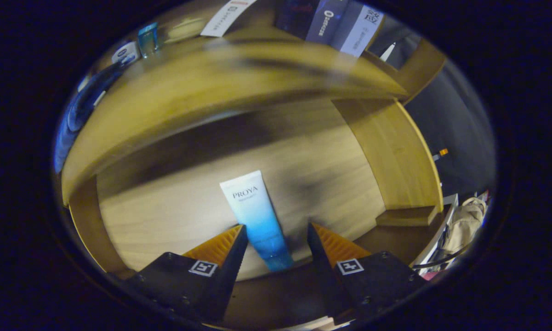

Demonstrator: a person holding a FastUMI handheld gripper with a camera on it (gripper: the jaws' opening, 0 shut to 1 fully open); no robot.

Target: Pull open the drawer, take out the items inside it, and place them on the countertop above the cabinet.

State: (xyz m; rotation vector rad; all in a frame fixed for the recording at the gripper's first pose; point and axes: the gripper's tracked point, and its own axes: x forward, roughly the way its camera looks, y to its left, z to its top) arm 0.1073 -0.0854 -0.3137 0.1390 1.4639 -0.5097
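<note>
Gripper over open drawer, tube between spread fingers.

The gripper [277,230] is released, fingers parted and pressing on nothing; the blue-and-white tube [257,216] lies flat on the drawer [165,216] floor, its lower end between the fingertips, nearer the left one. Beyond, the countertop [220,78] carries a small blue bottle [148,39] and a white jar [125,52]. View blurred.

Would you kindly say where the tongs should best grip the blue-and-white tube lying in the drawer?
Probably across the tube's blue lower body, from above. It lies flat on the drawer floor, lengthwise between the open tongs, nearer one finger.
</note>
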